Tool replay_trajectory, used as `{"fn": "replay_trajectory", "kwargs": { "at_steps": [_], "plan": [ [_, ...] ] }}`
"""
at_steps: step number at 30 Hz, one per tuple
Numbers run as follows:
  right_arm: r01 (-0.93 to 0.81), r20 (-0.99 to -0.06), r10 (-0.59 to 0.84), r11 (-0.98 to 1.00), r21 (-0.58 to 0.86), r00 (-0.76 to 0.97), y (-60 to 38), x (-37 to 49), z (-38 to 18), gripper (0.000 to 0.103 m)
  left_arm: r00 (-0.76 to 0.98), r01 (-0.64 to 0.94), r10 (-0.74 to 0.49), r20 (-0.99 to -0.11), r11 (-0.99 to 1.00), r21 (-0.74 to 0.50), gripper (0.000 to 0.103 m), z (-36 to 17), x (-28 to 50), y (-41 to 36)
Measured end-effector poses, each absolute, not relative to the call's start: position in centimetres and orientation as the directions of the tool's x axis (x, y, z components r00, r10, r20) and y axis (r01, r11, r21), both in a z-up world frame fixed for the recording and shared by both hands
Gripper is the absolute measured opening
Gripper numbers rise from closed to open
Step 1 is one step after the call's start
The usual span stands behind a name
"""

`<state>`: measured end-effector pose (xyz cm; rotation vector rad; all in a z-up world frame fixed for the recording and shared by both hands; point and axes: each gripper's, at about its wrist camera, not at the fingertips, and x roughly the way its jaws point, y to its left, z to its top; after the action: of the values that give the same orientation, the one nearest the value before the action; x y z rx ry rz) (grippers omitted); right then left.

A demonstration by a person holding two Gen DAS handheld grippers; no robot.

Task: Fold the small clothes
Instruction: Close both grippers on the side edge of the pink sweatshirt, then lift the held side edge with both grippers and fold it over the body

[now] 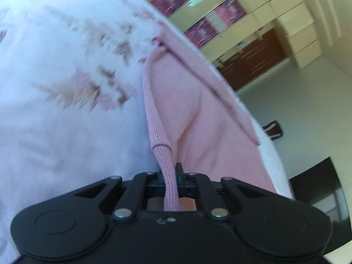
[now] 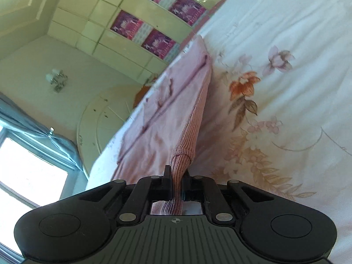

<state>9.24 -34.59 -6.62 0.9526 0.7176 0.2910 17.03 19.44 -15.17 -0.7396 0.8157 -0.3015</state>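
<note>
While the cream wardrobe (image 2: 114,33) with its purple panels fills the wall beyond the bed, a window (image 2: 26,176) with a tied-back blue curtain (image 2: 55,140) glares bright on one side, and a ceiling lamp (image 2: 56,80) shows above. A dark cabinet (image 1: 253,63) stands low against the far wall, and a black piece of furniture (image 1: 319,184) sits on the pale floor close by the bed. The pink garment (image 1: 187,110) lies along the edge of the bed (image 1: 55,132), on a white sheet printed with flowers. Its ribbed hem runs straight back into both tools: the left tongs (image 1: 171,176) are pinched on one ribbed corner, the right tongs (image 2: 177,178) pinched on the other.
</note>
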Motion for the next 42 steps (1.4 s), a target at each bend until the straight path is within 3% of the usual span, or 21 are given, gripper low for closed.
{"fn": "replay_trajectory", "kwargs": {
  "at_steps": [3,14,19,25,31,38,42],
  "plan": [
    [0.186,-0.563,0.504,0.614,0.767,0.655,-33.0,10.7,-8.7,0.006,0.682,-0.049,-0.502,-0.531,0.694,-0.719,0.004,-14.9,16.8,19.7],
    [0.097,-0.465,0.478,0.611,0.785,0.745,-33.0,11.8,-3.7,0.006,0.764,0.045,-0.51,-0.394,0.651,-0.758,0.004,-8.2,17.6,19.4],
    [0.016,-0.384,0.462,0.624,0.782,0.799,-33.1,14.5,1.2,0.006,0.794,0.117,-0.534,-0.29,0.602,-0.79,0.004,-2.9,21.8,19.4],
    [-0.058,-0.29,0.428,0.637,0.768,0.856,-34.3,20.2,8.2,0.006,0.802,0.199,-0.542,-0.251,0.639,-0.743,0.005,3.2,28.8,18.0],
    [-0.039,-0.288,0.399,0.639,0.768,0.87,-35.3,27.9,10.4,0.006,0.789,0.156,-0.526,-0.318,0.671,-0.725,0.005,2.2,36.6,16.5],
    [0.065,-0.424,0.419,0.646,0.761,0.803,-36.1,38.9,2.4,0.006,0.735,0.036,-0.519,-0.437,0.673,-0.739,0.004,-5.5,45.3,16.5],
    [0.1,-0.431,0.429,0.607,0.788,0.794,-37.0,44.4,-1.5,0.006,0.736,-0.001,-0.503,-0.454,0.669,-0.743,0.004,-7.4,51.2,16.9]
  ]
}}
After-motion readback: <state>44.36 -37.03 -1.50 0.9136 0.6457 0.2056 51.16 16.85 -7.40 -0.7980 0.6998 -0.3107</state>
